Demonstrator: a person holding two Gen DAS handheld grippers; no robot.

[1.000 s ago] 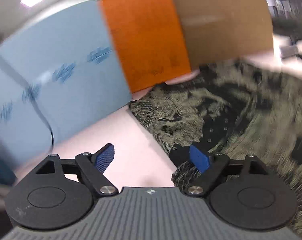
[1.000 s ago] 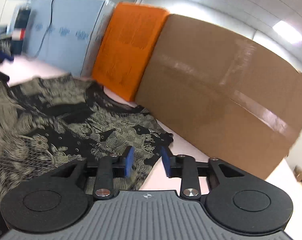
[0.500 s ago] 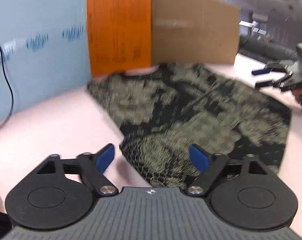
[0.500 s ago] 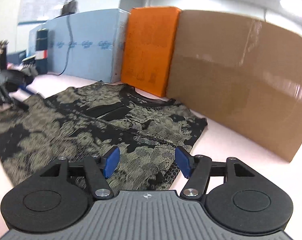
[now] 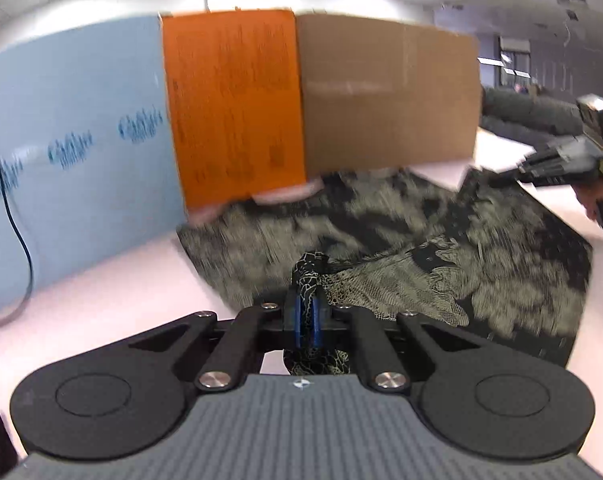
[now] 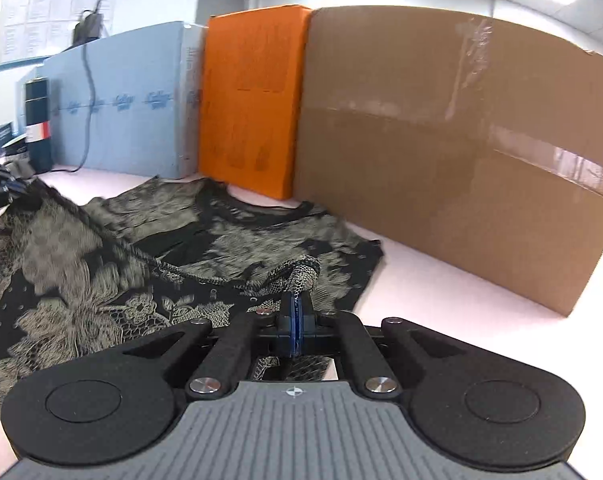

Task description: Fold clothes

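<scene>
Black lace-print garment [image 6: 101,300] spread on pink table [image 6: 441,296], before orange box [image 6: 249,100] and cardboard box [image 6: 461,140]. Left gripper [image 5: 307,312] clamped on garment edge; right gripper [image 6: 295,328] pinching opposite edge.

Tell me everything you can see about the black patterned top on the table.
The top is black, lace-like fabric with a beige floral pattern and a round black neckline, short-sleeved as far as shows. It lies spread on the pale pink table, neckline toward the orange box and cardboard box. The left gripper and right gripper are each shut on a pinch of its near edge, bunching the cloth and lifting it slightly.
</scene>
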